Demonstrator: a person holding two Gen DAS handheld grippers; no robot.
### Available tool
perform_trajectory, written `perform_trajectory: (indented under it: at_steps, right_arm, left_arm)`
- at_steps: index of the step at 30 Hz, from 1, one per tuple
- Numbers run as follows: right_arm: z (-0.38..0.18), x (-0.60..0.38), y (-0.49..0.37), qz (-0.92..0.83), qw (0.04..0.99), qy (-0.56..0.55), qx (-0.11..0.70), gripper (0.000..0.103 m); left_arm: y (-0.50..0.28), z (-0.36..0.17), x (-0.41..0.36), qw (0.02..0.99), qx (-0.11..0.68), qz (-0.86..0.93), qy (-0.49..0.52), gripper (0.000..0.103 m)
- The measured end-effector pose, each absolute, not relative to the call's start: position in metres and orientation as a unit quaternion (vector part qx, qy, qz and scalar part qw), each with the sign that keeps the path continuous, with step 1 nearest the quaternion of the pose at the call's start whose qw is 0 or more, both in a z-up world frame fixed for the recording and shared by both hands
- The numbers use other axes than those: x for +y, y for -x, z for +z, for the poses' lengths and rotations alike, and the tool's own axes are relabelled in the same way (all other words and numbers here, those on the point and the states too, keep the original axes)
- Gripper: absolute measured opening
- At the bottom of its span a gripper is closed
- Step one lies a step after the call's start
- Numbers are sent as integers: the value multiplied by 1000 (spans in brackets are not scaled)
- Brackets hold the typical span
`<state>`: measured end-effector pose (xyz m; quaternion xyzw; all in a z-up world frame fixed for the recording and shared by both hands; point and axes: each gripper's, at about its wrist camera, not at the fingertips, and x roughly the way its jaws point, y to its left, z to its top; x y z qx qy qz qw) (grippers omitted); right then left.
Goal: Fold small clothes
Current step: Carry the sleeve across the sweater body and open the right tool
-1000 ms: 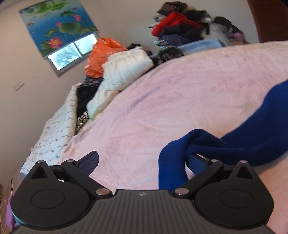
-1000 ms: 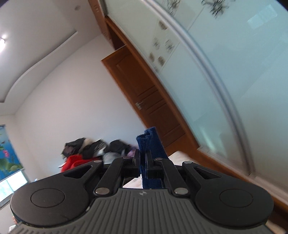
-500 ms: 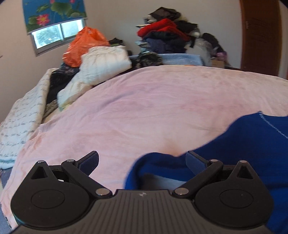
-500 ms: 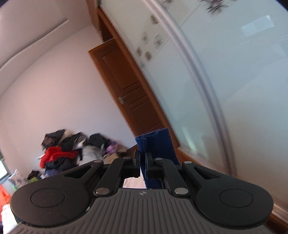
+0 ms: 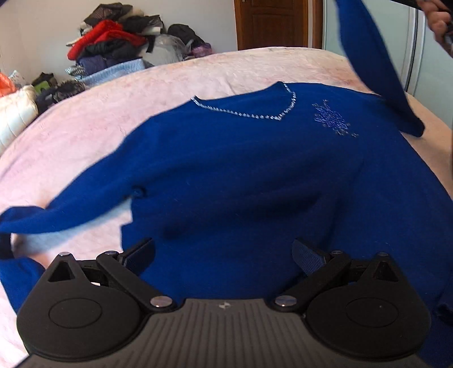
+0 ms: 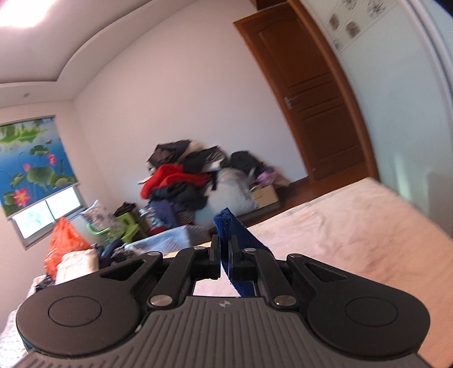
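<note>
Evidently the left claw (image 5: pixel 223 254) has swung round in the last second: a second ago its camera looked across bare pink blanket with only one blue sleeve at its right finger, and now it looks down on the whole front of the sweater (image 5: pixel 240 175). The right claw's view has likewise turned away from the wardrobe (image 6: pixel 410 85) toward the clothes pile (image 6: pixel 195 181) at the far wall, while its hold on the blue cloth is unchanged.

The sweater lies front up on the pink blanket (image 5: pixel 99 113), its trimmed neckline (image 5: pixel 254 113) toward the far edge of the bed. One sleeve (image 5: pixel 62 212) trails out to the left of the picture. The other sleeve (image 5: pixel 376 65) is lifted clear of the blanket and runs up to the top right corner, where part of a hand (image 5: pixel 438 22) shows.

Judgement: the garment is spread and the first sleeve fold is under way, with that raised sleeve ready to be carried inward across the chest.

Left claw: jaws stand wide apart over the lower body of the sweater and grip nothing. Whether the fingers brush the fabric cannot be told.

Right claw (image 6: pixel 225 254): jaws are closed nearly to meeting and pinch the cuff (image 6: pixel 226 223) of the raised sleeve, which sticks up past the tips, with more blue cloth hanging below the right-hand finger.
</note>
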<state>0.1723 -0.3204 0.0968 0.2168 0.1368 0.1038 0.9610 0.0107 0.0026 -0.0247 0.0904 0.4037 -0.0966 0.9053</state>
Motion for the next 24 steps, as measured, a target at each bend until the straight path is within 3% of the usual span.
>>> perform_trajectory:
  at_steps: [10,24]
  right_arm:
    - [73,-223,-181,167,951,-186,182,8]
    - [34,-173,-181,183,941,-164,232,8]
  left_arm:
    - [-33,-15,11,926,373,-17,-58,103]
    - [-34,-24,30,927,374,29,-20,103]
